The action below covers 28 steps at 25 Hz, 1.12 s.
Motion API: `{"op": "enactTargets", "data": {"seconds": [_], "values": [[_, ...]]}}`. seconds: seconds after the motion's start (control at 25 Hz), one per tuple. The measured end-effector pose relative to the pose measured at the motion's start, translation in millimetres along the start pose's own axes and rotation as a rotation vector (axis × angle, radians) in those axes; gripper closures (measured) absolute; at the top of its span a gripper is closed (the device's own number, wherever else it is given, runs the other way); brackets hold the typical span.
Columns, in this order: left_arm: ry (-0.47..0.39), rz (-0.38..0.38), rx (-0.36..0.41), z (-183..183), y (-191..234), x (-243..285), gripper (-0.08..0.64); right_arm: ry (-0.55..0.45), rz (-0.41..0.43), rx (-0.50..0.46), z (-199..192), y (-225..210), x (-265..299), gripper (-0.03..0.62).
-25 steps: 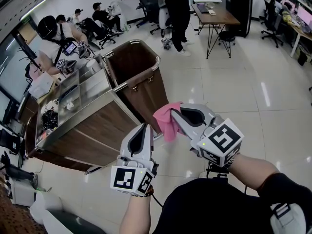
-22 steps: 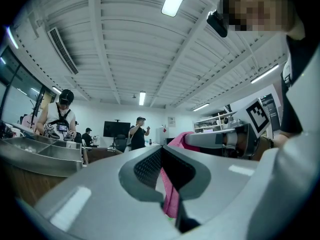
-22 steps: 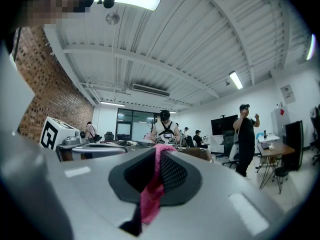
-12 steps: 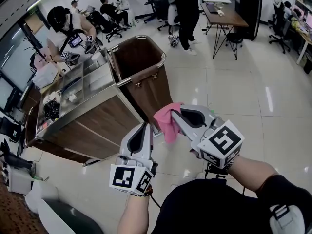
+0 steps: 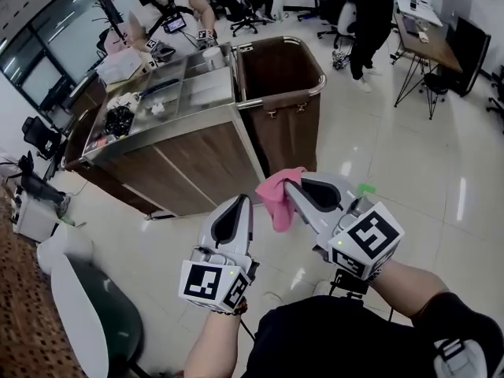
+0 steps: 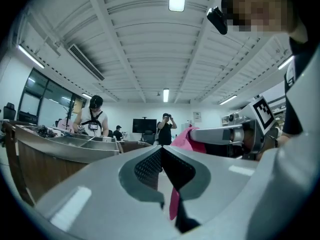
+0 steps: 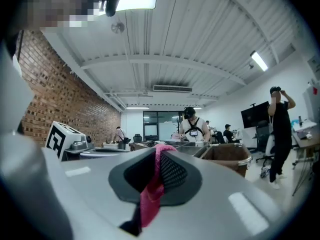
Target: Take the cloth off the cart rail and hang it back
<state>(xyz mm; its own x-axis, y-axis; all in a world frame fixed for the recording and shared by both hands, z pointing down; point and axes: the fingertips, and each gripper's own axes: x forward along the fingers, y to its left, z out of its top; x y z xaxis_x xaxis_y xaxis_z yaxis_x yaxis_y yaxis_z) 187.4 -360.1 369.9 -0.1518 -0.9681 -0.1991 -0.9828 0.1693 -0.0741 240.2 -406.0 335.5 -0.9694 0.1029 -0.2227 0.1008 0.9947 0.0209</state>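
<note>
fingers [image 7: 172, 174] of the right gripper [image 7: 159, 151] are pressed together on a pink cloth [image 7: 150, 194], which runs up between the pads and shows over their tips. in the head view the cloth [image 5: 277, 199] hangs in a loose bunch from the right gripper [image 5: 290, 187], in the air and well apart from the cart [image 5: 197, 160]. the left gripper [image 6: 161, 150] has its jaws closed tip to tip with nothing caught in them; the pink seen low in that view is the cloth hanging beyond.

both forearms reach forward from the bottom of the head view, side by side, with the left gripper [image 5: 240, 201] just beside the cloth but not touching it. both grippers point toward the cart, tipped slightly above level, marker cubes toward the person.

ahead, the cart's steel top [image 5: 169, 124] has a raised rim, and a brown bin [image 5: 287, 124] with a chrome rail [image 5: 315, 85] sits at its right end. glossy floor [image 5: 409, 179] lies open between the grippers and the cart and off to the right. a chair [image 5: 87, 313] stands near at the lower left. one person [image 5: 169, 6] works behind the cart; another [image 5: 370, 14] stands farther back by a table [image 5: 425, 42].
</note>
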Motion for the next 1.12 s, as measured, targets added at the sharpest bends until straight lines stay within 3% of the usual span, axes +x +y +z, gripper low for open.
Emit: {"op": "enactTargets", "data": {"seconds": [0.16,0.52,1.12], "values": [[0.012,0.096,0.023,9.8,27.1,-34.3,0.557,-0.004,0.094,0.025,-4.2,31.3,27.6,0.581],[-0.005,0.226,0.054,35.1,103.6,-139.3,0.557,-0.02,0.23,0.022,-6.3,138.8,106.2,0.58],[-0.052,0.403,0.075,57.2,240.9,-304.8,0.557,-0.023,0.395,0.02,-33.8,303.3,239.0,0.58]]}}
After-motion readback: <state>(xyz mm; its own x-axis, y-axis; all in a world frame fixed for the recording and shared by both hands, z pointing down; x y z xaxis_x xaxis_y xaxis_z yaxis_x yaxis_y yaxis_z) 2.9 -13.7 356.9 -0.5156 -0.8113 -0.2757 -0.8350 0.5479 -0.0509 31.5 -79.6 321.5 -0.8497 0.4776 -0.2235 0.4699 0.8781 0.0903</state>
